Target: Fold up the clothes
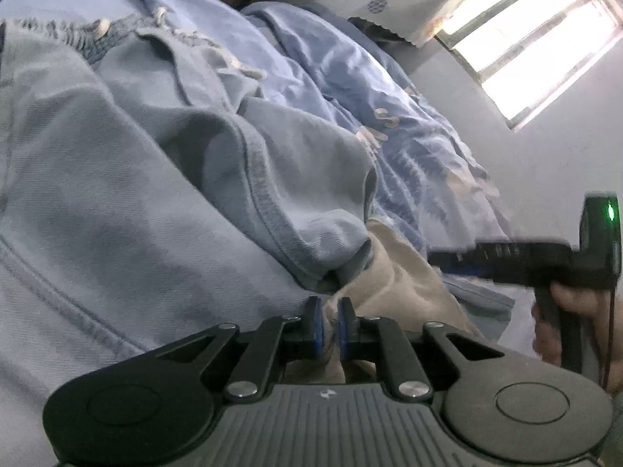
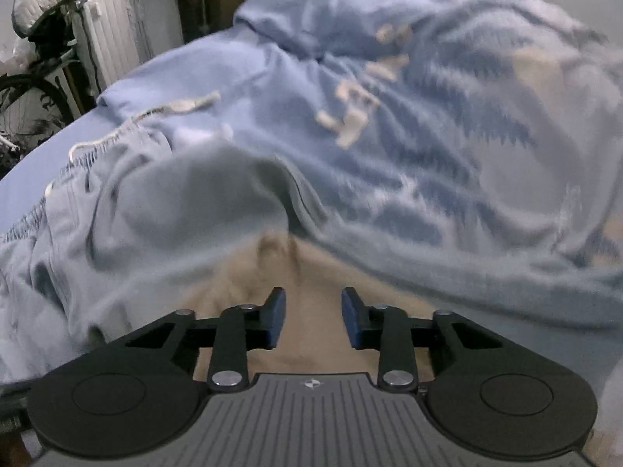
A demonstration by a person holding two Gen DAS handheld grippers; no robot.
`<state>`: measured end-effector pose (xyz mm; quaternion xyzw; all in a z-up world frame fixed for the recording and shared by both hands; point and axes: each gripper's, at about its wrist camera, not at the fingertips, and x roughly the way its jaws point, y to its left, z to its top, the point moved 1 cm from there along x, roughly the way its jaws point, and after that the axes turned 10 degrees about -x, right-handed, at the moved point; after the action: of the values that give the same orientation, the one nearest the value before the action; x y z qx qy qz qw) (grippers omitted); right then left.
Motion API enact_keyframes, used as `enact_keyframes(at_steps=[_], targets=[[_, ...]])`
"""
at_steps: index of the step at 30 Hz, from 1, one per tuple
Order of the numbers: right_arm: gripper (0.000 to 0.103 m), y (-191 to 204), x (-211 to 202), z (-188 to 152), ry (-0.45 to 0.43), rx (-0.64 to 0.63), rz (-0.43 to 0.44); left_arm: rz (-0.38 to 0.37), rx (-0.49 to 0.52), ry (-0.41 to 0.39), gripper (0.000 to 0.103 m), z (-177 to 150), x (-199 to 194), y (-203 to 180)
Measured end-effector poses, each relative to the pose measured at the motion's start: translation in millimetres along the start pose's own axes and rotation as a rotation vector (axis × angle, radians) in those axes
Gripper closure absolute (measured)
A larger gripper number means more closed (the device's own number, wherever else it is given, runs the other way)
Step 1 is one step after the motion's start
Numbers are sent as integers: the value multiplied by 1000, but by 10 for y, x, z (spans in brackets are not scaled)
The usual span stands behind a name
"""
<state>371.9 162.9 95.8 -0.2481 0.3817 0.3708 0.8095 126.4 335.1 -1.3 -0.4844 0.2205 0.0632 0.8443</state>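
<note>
Beige garment: left gripper pinches its edge; right gripper, jaws apart and empty, should regrip before folding.

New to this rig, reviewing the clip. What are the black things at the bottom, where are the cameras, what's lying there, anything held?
There is no robot: a person carries a black two-finger gripper in each hand, each with a fisheye camera looking along its fingers.

Left wrist view: the left gripper, nearly closed, pinches a fold of beige cloth. The right gripper's black body and the hand holding it show at the right.

Right wrist view: the right gripper stands open over the beige cloth, holding nothing.

On the surface lie a pale blue denim garment and a light blue printed sweatshirt.
</note>
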Motion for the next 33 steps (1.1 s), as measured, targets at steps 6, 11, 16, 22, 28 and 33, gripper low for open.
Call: enact_keyframes(at_steps=[6,11,16,22,28,33], targets=[[73,-178,-161,-394,0,-13,80,46,-7,11,95,-49,17,62],[73,-301,-476,-672,-46,-84,152,62,19,2,95,-88,27,54],[73,-222,-559,-846,2,-193,211,66,26,-3,95,-98,39,48],[73,-111,-560,-892,-40,-231,256,73,40,-11,95,-121,49,35],[72,124,-417,-722,-72,-273,326,73,38,-10,95,-152,44,45],[80,395,-201,-647,-25,-354,362,72,35,-7,95,-137,45,55]])
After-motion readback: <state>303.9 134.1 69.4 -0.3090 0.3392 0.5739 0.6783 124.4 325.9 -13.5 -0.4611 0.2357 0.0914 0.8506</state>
